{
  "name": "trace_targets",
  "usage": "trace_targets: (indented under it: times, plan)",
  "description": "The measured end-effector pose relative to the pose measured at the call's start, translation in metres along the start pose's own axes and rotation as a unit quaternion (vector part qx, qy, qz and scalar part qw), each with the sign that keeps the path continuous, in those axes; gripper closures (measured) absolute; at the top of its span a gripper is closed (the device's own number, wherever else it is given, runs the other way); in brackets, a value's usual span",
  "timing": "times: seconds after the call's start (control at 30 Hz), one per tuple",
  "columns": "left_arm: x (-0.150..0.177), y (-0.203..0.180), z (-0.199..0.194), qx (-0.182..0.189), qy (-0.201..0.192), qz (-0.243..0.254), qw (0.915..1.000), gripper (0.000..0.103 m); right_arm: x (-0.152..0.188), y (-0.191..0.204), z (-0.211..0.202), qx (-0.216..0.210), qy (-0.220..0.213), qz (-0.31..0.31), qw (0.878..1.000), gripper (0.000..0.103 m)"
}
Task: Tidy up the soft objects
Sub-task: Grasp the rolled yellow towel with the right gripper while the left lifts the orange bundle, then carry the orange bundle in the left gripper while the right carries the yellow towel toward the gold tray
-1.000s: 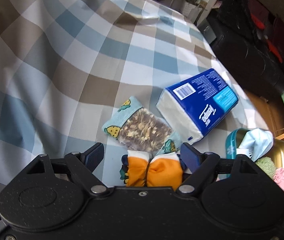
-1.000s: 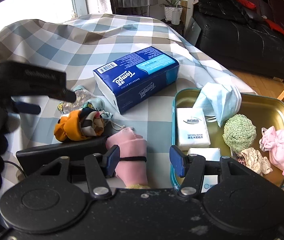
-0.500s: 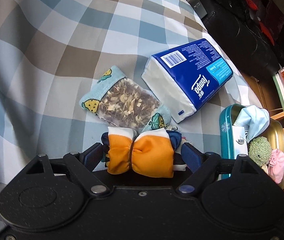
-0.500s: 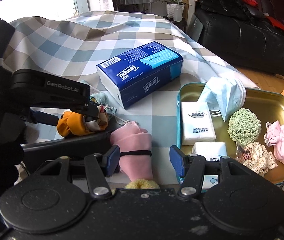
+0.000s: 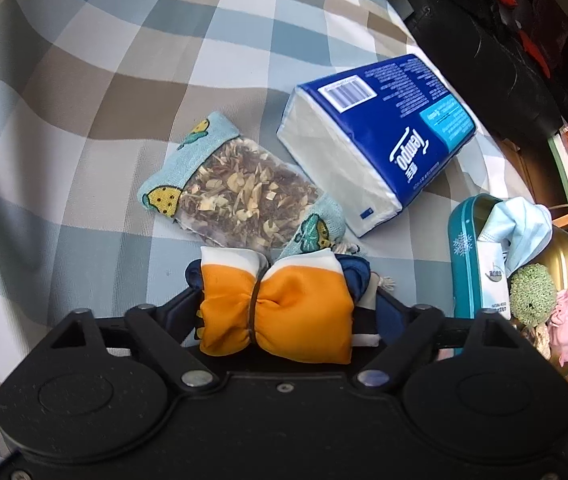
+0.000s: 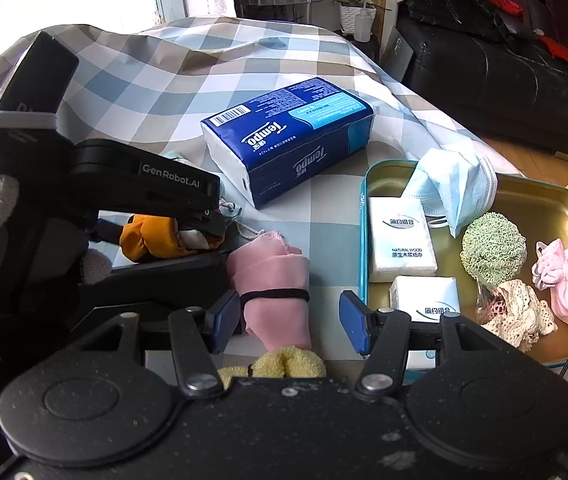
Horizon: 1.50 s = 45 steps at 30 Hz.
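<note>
From the left wrist, the left gripper (image 5: 279, 312) is closing its jaws around the orange cloth bundle (image 5: 275, 312) at lower centre, the fingers right against its ends; above it lie a dried-herb sachet (image 5: 239, 196) and a blue tissue pack (image 5: 380, 140) on the checked cloth (image 5: 103, 60). From the right wrist, the right gripper (image 6: 290, 322) stands spread at lower centre, a pink rolled cloth (image 6: 275, 292) between its fingers without being squeezed, the teal tin tray (image 6: 364, 216) just to the right.

You see an orange cloth bundle (image 5: 275, 312), cinched by a dark band, lying on the checked cloth beside a pink banded roll (image 6: 273, 292).
</note>
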<state>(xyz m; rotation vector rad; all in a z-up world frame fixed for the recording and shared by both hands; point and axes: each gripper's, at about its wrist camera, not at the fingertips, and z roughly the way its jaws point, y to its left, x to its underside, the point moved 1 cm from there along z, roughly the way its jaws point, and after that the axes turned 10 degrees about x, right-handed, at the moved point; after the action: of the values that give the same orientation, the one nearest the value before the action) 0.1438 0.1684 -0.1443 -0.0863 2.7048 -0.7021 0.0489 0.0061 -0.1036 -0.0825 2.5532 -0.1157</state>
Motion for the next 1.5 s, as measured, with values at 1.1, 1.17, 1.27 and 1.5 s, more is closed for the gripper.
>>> trace_targets:
  times: [1.1,1.17,1.27,1.5]
  plan:
    - [-0.011,0.019,-0.113,-0.124,-0.132,-0.038,0.9827,0.031,0.044,0.01,-0.011,-0.017,-0.003,-0.082,0.996,0.019]
    - [-0.011,0.018,-0.113,-0.125,-0.131,-0.035,0.9828,0.031,0.048,0.009,-0.01,-0.021,0.002,-0.08,0.997,0.016]
    - [-0.011,0.018,-0.112,-0.127,-0.128,-0.034,0.983,0.031,0.051,0.012,-0.004,-0.02,0.01,-0.079,0.997,0.015]
    - [-0.011,0.018,-0.11,-0.127,-0.126,-0.033,0.9832,0.031,0.054,0.034,0.011,-0.017,0.016,-0.099,0.995,0.013]
